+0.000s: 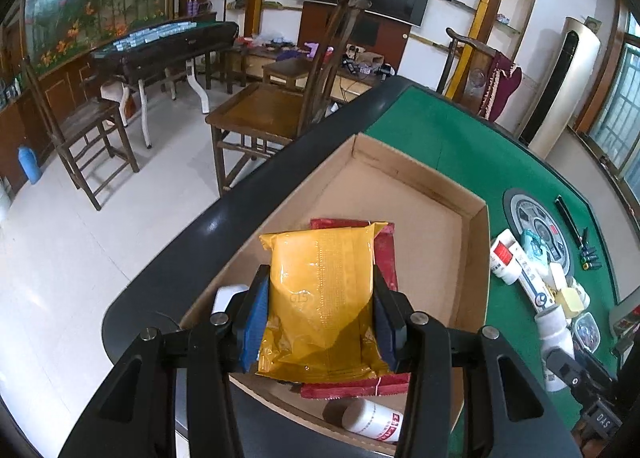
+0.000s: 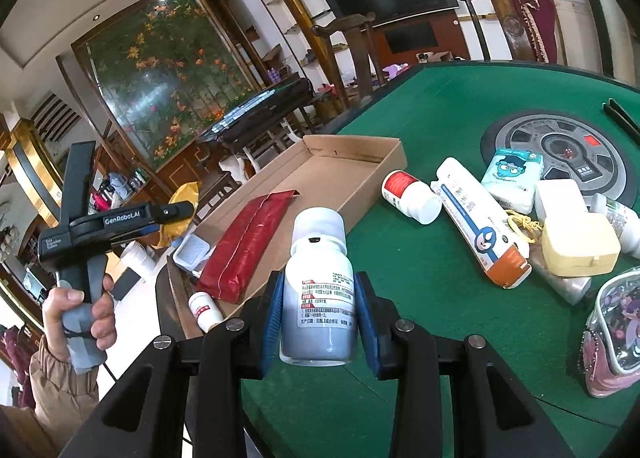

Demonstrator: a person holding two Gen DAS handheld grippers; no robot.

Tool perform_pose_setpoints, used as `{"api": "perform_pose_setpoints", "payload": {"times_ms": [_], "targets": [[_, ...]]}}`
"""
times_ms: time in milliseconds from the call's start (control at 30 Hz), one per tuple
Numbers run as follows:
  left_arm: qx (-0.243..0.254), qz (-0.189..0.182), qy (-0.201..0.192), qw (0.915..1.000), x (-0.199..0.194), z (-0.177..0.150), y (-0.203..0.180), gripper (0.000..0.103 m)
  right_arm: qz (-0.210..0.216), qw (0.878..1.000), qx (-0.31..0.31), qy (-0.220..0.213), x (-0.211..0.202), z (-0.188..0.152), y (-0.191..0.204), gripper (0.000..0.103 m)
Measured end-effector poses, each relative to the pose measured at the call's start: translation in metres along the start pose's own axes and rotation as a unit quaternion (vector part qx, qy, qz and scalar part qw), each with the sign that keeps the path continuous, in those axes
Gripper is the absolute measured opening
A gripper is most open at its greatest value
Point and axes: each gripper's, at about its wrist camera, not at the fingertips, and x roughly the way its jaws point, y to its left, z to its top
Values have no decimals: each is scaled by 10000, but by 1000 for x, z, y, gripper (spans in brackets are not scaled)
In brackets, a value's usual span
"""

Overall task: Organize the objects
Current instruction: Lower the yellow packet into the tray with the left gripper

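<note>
Leftmost, the left gripper (image 1: 320, 318) pinches a yellow foil packet (image 1: 324, 298) by its long edges, hanging over the cardboard tray (image 1: 478, 242) above the red packet (image 1: 386, 254) — soft, crinkly, light stuff, probably best gripped mid-body as now. Further right, the right gripper (image 2: 318, 318) clamps a white pill bottle (image 2: 318, 290) round its waist over the green table (image 2: 420, 298) — rigid, smooth, likely slippery, so hold below the cap.

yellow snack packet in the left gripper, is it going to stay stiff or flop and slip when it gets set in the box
The yellow packet looks soft: its foil creases between the left gripper pads, so it will probably sag. The glossy film may slide on the red packet beneath. It seems light and unlikely to roll.
</note>
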Motion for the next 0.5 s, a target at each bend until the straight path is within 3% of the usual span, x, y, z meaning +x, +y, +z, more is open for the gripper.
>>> {"api": "perform_pose_setpoints", "payload": {"times_ms": [500], "targets": [[661,-740,339,9945,16,-13,-67,45,17,10000,-26,45,4,-2,4,37]]}}
